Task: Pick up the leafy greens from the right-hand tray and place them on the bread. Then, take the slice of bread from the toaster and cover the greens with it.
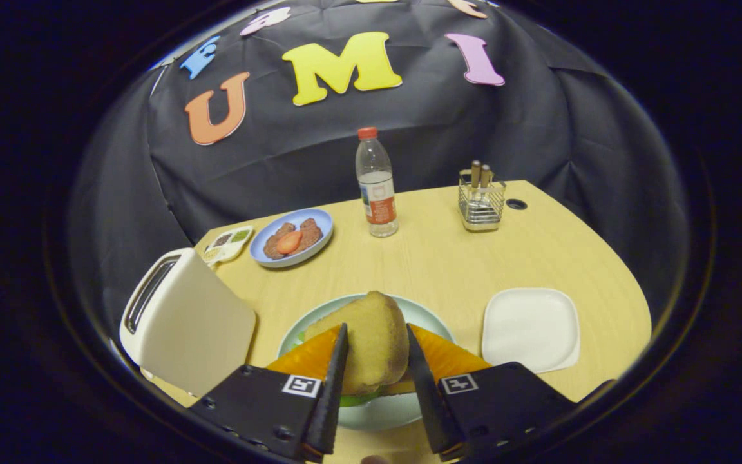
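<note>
My gripper (pixel 377 328) is shut on a tan slice of bread (pixel 374 338), which stands tilted between the two fingers with its rounded top pointing away from me. The slice hangs just over a pale green round plate (pixel 432 319). Under its lower edge a strip of leafy greens (pixel 358 399) peeks out on the plate; whatever lies beneath the greens is hidden by the slice and the fingers. A white toaster (pixel 184 316) stands left of the plate, its slot facing up. To the right of the plate lies the white square tray (pixel 531 328) with nothing on it.
Further back on the wooden table (pixel 435 258) are a blue plate with meat and a tomato slice (pixel 292 237), a small divided sauce dish (pixel 228 243), a water bottle (pixel 376 183) and a wire holder with utensils (pixel 481 200). A cable hole (pixel 516 204) sits beside the holder.
</note>
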Motion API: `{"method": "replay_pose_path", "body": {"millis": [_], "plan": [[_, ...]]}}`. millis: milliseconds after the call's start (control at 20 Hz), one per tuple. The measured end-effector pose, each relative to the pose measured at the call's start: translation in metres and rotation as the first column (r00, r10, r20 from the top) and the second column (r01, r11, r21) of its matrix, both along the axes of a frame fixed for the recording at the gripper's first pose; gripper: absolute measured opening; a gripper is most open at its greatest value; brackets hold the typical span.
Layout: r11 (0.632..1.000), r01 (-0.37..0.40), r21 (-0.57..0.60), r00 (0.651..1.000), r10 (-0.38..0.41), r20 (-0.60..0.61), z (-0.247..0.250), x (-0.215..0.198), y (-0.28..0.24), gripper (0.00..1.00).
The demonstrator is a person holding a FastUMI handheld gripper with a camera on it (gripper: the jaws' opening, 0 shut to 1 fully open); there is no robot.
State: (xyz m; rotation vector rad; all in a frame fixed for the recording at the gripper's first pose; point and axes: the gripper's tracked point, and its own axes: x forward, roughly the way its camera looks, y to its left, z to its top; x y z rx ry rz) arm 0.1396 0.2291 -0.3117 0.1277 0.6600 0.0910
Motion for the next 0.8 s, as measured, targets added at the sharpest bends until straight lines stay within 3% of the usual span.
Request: {"method": "replay_pose_path", "body": {"millis": [350, 500, 650, 800], "plan": [[0.999, -0.012, -0.043, 0.999, 0.013, 0.035, 0.012, 0.008, -0.029, 0.73], [0.997, -0.007, -0.074, 0.994, 0.015, 0.11, 0.051, 0.011, -0.053, 0.81], [0.994, 0.008, -0.112, 0.98, 0.014, 0.199, 0.102, 0.007, -0.086, 0.97], [0.991, 0.034, -0.131, 0.955, 0.007, 0.297, 0.165, -0.004, -0.123, 0.97]]}}
